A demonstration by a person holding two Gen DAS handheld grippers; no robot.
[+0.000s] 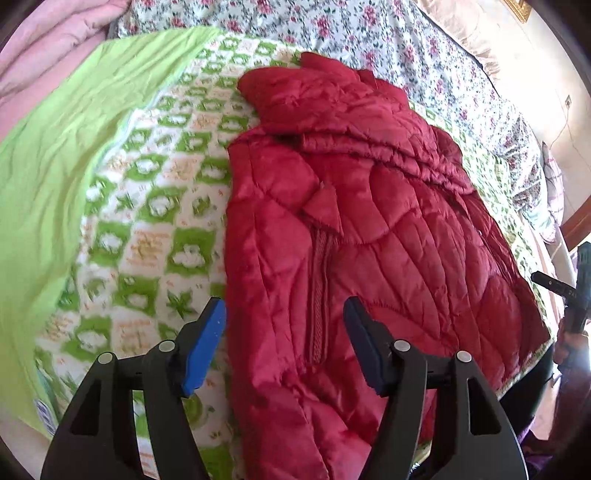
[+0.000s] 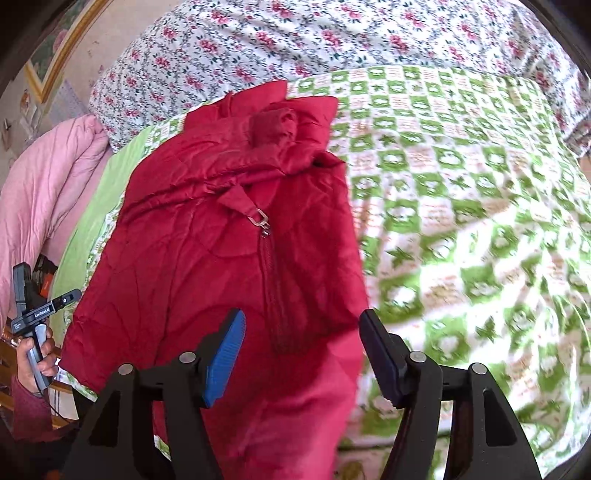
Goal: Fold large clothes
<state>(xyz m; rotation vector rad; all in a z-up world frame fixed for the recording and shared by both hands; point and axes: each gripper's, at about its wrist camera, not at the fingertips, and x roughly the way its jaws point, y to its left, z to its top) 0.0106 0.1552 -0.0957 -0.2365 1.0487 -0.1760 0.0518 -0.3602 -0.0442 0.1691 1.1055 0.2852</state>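
A red quilted jacket (image 1: 354, 229) lies on a green-and-white patterned blanket (image 1: 147, 206), zip facing up, sleeves folded over near the collar. My left gripper (image 1: 284, 332) is open and empty, just above the jacket's lower left edge. In the right wrist view the jacket (image 2: 207, 266) fills the left half, with its zip pull (image 2: 260, 218) showing. My right gripper (image 2: 303, 343) is open and empty above the jacket's right hem. The left gripper (image 2: 40, 310) shows at the far left there, held in a hand. Part of the right gripper (image 1: 565, 291) shows at the left view's right edge.
The blanket (image 2: 461, 221) covers a bed with a floral sheet (image 1: 369, 33) behind it. A plain green fabric (image 1: 55, 155) and a pink quilt (image 1: 44, 48) lie to the left. A framed picture (image 2: 55, 48) hangs on the wall.
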